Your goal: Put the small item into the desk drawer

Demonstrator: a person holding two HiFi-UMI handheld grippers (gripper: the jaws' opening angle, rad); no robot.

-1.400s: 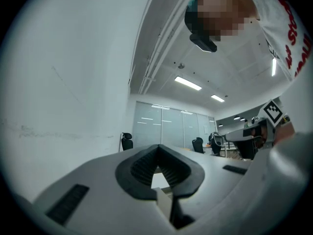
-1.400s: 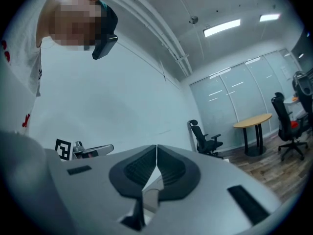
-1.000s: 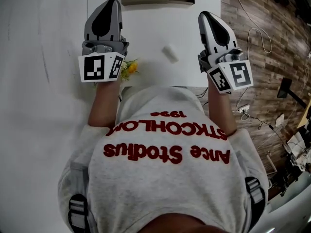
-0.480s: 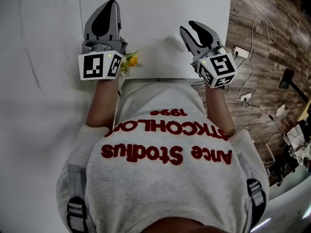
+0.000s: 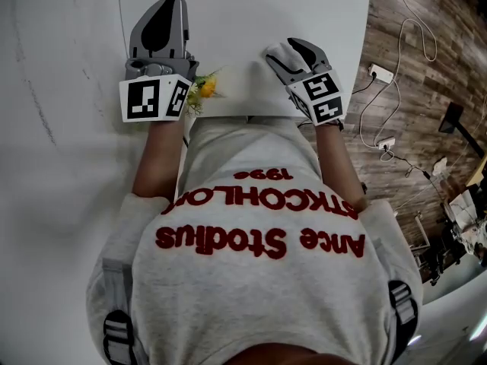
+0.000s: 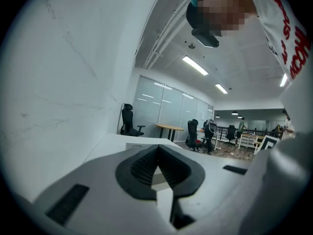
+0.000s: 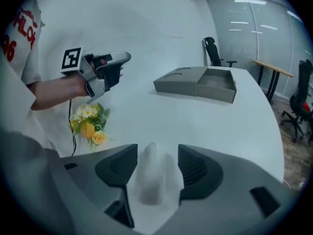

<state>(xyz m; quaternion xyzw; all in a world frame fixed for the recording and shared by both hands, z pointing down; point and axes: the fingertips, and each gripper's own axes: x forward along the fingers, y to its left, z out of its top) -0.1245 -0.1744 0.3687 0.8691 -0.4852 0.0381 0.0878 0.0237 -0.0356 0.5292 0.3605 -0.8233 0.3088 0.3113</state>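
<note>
In the head view my right claw (image 5: 288, 52) tips down onto the white tabletop (image 5: 236, 21) with the small white item (image 5: 275, 54) right at its tips, toward 11 o'clock from its marker cube. My left claw (image 5: 173, 6) sits well apart, with the item off at about 4 o'clock from its tips and a little bunch of artificial flowers (image 5: 204, 90) beside its cube, so the right one is plainly nearer. In the left gripper view that claw is closed on nothing, pads meeting tip to tip, looking out over the bare tabletop toward office chairs (image 6: 128, 121); the item does not show there. In the right gripper view my jaws have just been opening and now stand wide, with the pale, soft-looking item lying on the tabletop between them at 6 o'clock. Its long axis runs 12 to 6, straight along the claw's own line, and I see no pad pressing on it. The grey drawer unit (image 7: 210, 84) sits well beyond at 1 o'clock, its drawer open. I judge a straight closing across the item's narrow width is what the coming move turns on.
</note>
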